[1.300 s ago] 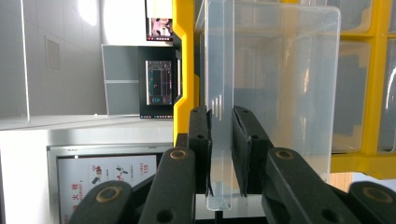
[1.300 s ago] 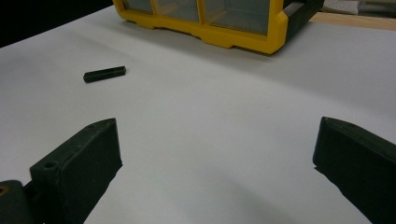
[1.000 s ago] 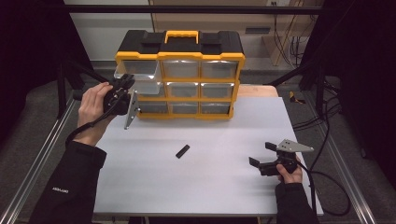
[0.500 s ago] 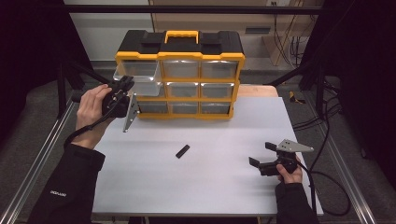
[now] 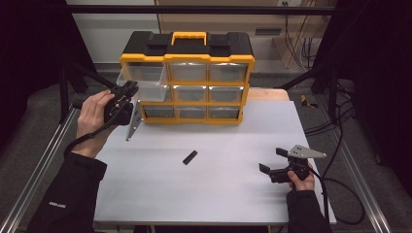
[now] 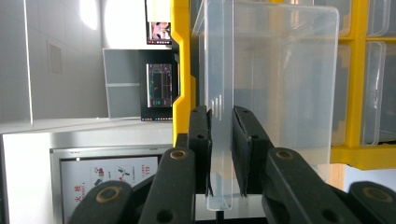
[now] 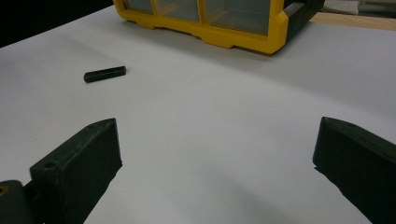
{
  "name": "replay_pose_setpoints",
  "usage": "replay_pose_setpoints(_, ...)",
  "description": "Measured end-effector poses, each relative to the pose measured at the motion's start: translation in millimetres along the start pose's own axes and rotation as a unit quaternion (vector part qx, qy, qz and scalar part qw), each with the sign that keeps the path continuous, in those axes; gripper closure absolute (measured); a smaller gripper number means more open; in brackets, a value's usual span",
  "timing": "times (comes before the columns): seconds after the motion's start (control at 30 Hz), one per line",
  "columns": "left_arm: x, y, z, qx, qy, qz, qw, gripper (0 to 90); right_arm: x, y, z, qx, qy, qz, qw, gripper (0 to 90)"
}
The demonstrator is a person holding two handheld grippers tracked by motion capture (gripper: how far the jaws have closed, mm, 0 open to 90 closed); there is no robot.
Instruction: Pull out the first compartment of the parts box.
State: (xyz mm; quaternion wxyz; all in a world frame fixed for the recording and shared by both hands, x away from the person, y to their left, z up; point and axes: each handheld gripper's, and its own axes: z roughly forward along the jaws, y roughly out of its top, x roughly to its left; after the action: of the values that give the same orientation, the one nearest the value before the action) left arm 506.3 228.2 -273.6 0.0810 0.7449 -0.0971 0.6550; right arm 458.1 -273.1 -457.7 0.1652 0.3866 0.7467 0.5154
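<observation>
- Even overhead light falls on the white table [image 5: 214, 189]; the room around it is dark.
- Soft, faint shadows sit under the organiser [image 5: 187, 77].
- A bright window glare burns out behind the clear drawer [image 6: 275, 79].
- Near jaws look blurred.

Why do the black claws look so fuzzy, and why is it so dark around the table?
In the right gripper view the right gripper sits too near the lens, so its jaws blur, while the small black piece stays sharp. In the left gripper view the clear drawer looks milky and a bright window glares top left. In the high view light falls on the white table; the surroundings stay black.
</observation>
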Motion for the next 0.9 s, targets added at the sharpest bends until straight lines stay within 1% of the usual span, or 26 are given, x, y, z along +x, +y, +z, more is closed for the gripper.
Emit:
replay_pose_setpoints(0.17,-1.4,0.0,-0.5,-0.003,0.001,-0.001,1.0000,77.6,0.0,0.0,0.0,-0.001,-0.001,0.000,1.0000,1.1)
replay_pose_setpoints(0.4,-2.6,0.4,-1.6,0.000,0.000,0.001,1.0000,77.4,0.0,0.0,0.0,0.000,-0.001,0.000,1.0000,1.1)
replay_pose_setpoints(0.67,-2.6,0.3,-1.6,0.000,-0.004,-0.004,1.0000,76.8,0.0,0.0,0.0,0.000,0.000,0.001,1.0000,1.1)
replay_pose_setpoints(0.83,-0.8,0.0,-1.7,0.001,-0.011,-0.017,0.9998,76.1,-0.1,-0.1,0.1,0.000,-0.001,0.001,1.0000,1.1)
replay_pose_setpoints(0.9,0.1,-0.6,-1.6,-0.001,-0.014,-0.027,0.9995,75.7,-0.1,-0.1,0.1,0.001,-0.001,0.001,1.0000,1.1)
